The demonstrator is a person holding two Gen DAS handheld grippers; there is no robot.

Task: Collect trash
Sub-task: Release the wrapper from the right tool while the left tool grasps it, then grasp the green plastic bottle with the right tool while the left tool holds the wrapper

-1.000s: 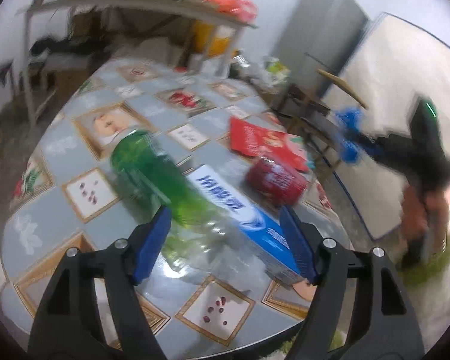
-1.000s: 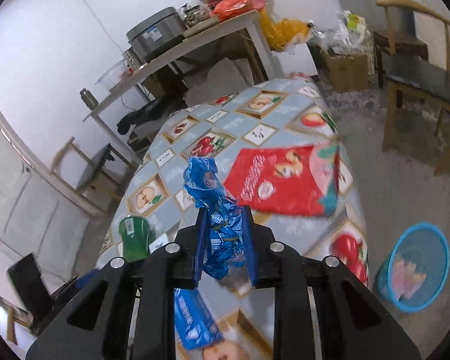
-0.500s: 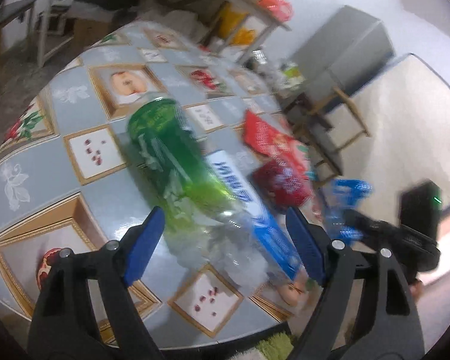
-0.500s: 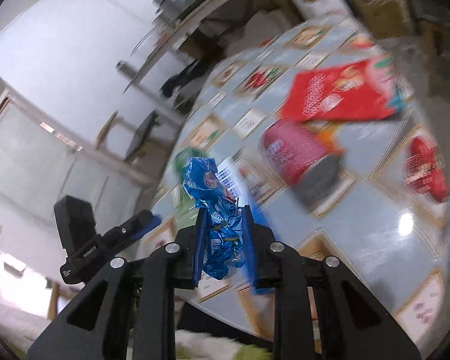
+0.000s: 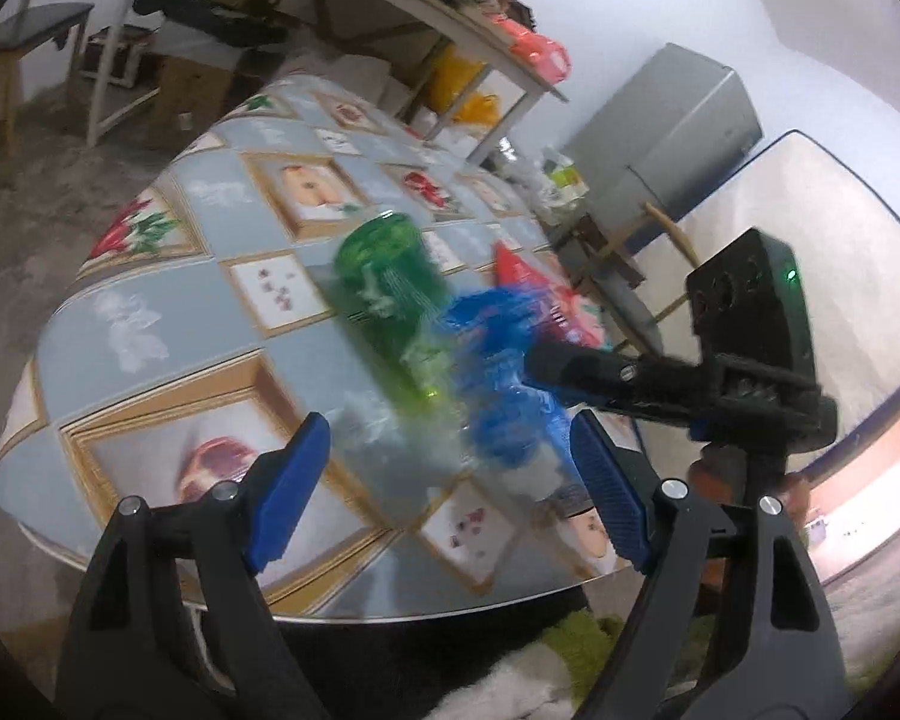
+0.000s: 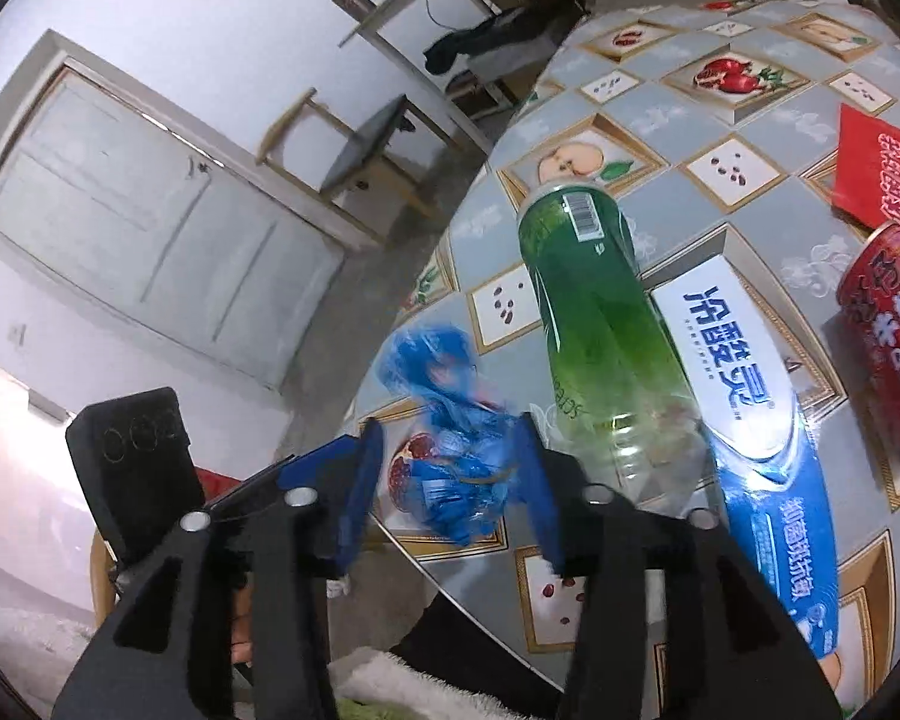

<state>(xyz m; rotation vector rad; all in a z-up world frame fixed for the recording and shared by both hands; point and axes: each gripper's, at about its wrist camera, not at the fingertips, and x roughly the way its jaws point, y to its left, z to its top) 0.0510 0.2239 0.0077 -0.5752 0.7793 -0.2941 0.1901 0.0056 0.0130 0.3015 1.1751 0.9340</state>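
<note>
Right gripper (image 6: 450,480), its jaws just opened, is seen loosely around a blue wrapper (image 6: 450,438), with a green bottle (image 6: 594,312) at two o'clock.

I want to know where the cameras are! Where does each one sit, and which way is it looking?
Left wrist view: sits on the left hand-held gripper, looking down along its wide-open blue fingers at the green bottle on the table; the right hand-held gripper enters from the right.
Right wrist view: sits on the right hand-held gripper, looking across the table's near edge; its jaws have just been opening, blue wrapper between them.
Both show the bottle, wrapper, toothpaste box and each other's gripper.
</note>
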